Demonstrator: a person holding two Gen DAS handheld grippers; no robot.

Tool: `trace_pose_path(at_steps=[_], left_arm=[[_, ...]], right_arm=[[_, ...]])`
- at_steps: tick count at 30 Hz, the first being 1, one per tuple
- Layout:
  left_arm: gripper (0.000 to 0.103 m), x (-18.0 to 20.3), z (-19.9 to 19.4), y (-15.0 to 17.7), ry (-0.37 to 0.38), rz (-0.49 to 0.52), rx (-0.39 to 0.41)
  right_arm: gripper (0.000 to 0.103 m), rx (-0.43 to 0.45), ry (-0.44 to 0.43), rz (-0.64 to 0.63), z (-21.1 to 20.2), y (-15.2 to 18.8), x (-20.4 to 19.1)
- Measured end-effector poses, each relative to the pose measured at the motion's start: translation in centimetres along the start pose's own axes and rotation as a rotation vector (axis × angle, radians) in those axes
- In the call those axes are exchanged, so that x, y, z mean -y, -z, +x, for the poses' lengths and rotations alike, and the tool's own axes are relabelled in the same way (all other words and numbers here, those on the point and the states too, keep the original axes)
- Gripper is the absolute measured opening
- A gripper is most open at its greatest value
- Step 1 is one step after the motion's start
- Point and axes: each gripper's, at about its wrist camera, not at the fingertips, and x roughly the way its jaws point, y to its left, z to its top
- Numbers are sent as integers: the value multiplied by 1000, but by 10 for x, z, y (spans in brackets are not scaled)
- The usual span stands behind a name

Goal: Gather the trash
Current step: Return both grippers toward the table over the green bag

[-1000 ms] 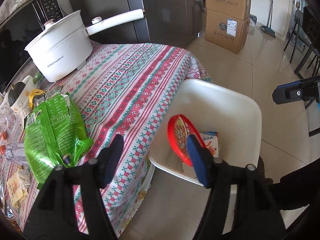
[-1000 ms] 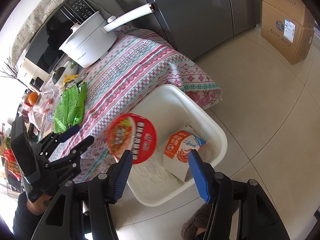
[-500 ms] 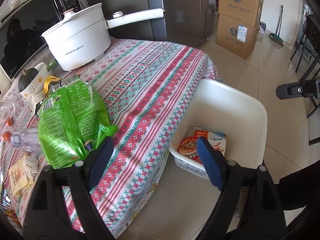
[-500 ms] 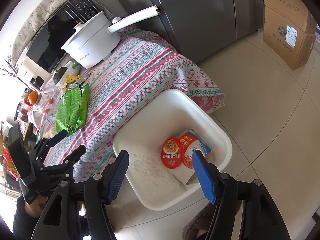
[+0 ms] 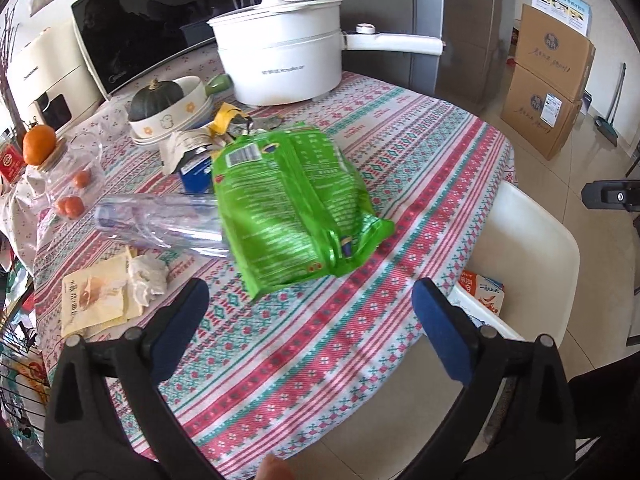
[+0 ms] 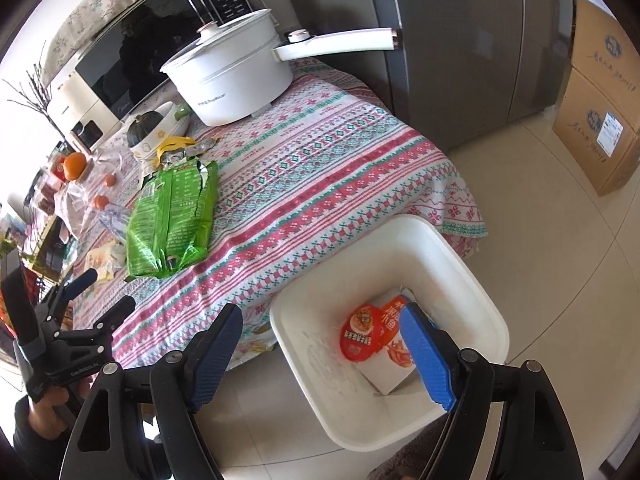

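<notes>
Far left of the surface [image 5: 420,152], covered in a red, green and white patterned cloth: an orange [image 5: 38,145] on a clear container, small orange fruits [image 5: 71,205] beside it, and a cream appliance [image 5: 44,80] behind. Near left edge: a cream paper packet [image 5: 94,300] with a crumpled white tissue [image 5: 146,280] touching its right side. Beyond these, a clear plastic bottle [image 5: 160,224] lay on its side, its right end hidden under a green snack bag [image 5: 292,204], which lay flat near the middle of the surface, torn end toward the far side. Behind the bag: a blue carton [image 5: 196,172], yellow and white wrappers [image 5: 224,120], and a white bowl [image 5: 168,116] holding a dark green squash [image 5: 156,94]. Far centre: a white electric pot [image 5: 280,64] with lid, its long handle pointing right; a black microwave [image 5: 152,32] stood behind it. Left tool [image 5: 308,304]: blue pads apart, holding nothing, hovering over the near edge of the surface just short of the green bag. Right of the surface, on the tiled floor: a white bin [image 6: 472,280], touching the hanging cloth, containing a red round lid [image 6: 362,338] lying on an orange and white carton [image 6: 394,344]. Right tool [image 6: 320,336]: blue pads spread wide, empty, held above the near side of the bin. Far right: two stacked cardboard boxes [image 5: 548,80] on the floor beside a grey refrigerator [image 6: 460,48].
</notes>
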Motion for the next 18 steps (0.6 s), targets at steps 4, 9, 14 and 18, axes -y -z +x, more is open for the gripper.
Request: trace_pose_path(at_steps=[4, 9, 14, 18], left_arm=[[102, -34, -7, 5, -29, -59, 7], [102, -74, -13, 13, -76, -125, 9], [102, -109, -18, 22, -126, -181, 8], [102, -133, -19, 30, -169, -210, -1]], right_arm=[[85, 17, 8, -53, 8, -7, -31], [87, 25, 24, -102, 21, -14, -67], [103, 60, 31, -127, 30, -20, -95], [103, 72, 27, -144, 39, -24, -116]])
